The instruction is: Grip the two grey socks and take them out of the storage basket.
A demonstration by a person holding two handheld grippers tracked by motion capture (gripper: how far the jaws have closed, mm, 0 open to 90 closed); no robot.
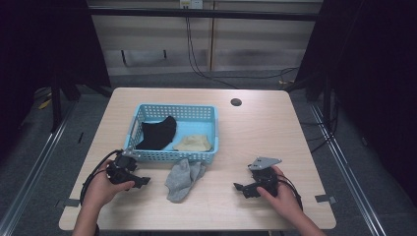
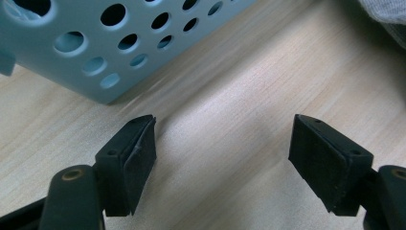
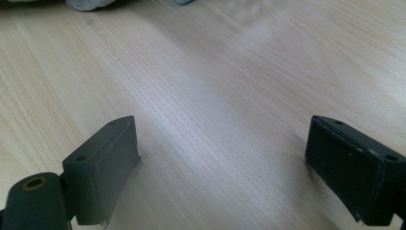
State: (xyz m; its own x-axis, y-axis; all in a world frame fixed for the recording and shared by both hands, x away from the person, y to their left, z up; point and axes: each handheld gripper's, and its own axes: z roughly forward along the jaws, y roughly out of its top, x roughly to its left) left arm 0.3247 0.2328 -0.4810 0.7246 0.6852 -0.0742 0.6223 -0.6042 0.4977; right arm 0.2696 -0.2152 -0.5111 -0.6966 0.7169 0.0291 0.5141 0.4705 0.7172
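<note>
Dim, dark surroundings; soft glare on the table [image 3: 258,28].

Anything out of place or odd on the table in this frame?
One thing: a grey sock lies crumpled on the table, against the front of the blue basket, while a black sock and a beige one sit inside. Nothing looks damaged or spilled.

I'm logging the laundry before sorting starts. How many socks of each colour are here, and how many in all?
Black sock, in the blue basket: 1
Beige sock, in the basket: 1
Grey sock, on the table against the basket's front: 1
Total: 3
</note>
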